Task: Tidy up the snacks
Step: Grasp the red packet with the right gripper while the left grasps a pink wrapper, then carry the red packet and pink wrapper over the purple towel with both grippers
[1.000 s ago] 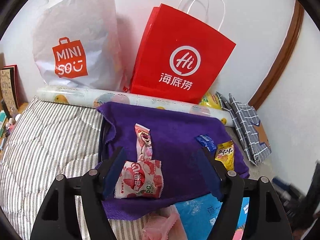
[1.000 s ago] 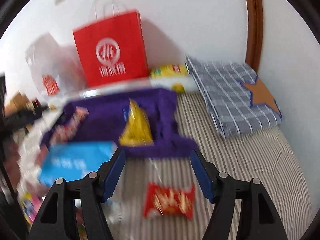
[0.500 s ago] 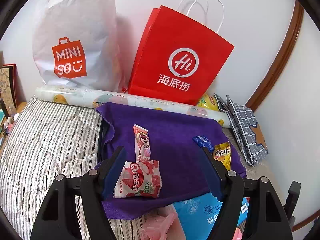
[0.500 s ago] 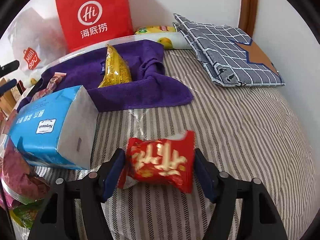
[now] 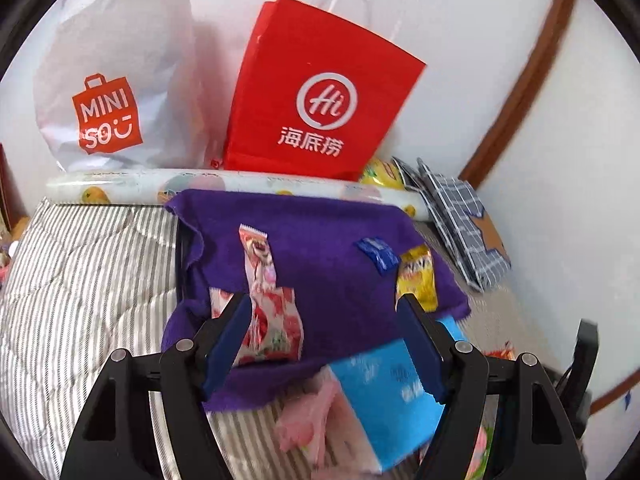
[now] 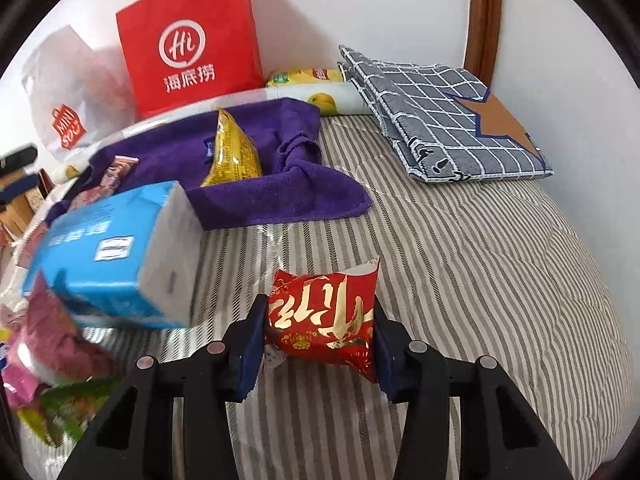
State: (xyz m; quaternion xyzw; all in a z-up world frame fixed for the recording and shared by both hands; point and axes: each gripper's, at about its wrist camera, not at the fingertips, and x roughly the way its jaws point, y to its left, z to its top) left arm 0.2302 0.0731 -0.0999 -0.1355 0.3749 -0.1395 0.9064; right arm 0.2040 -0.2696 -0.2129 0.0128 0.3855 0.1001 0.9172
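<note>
My right gripper (image 6: 318, 328) is shut on a red snack packet with gold lettering (image 6: 324, 320), both pads pressing its sides, just above the striped bedding. A purple towel (image 6: 256, 196) lies behind it with a yellow snack bag (image 6: 232, 150) on it. My left gripper (image 5: 324, 332) is open and empty above the purple towel (image 5: 328, 240). A pink strawberry packet (image 5: 272, 320) lies by its left finger, a long pink bar (image 5: 258, 256) behind it. A small blue packet (image 5: 378, 254) and the yellow bag (image 5: 416, 278) lie at the towel's right.
A blue tissue pack (image 6: 116, 256) lies left of my right gripper, with pink and green packets (image 6: 52, 360) beside it. A red paper bag (image 5: 316, 96), a white Miniso bag (image 5: 108, 80) and a printed roll (image 5: 240, 188) stand at the wall. A checked grey cloth (image 6: 444, 116) lies at the right.
My right gripper has closed from open onto the red packet and raised it slightly. My left gripper has drifted a little forward and right over the towel, still open.
</note>
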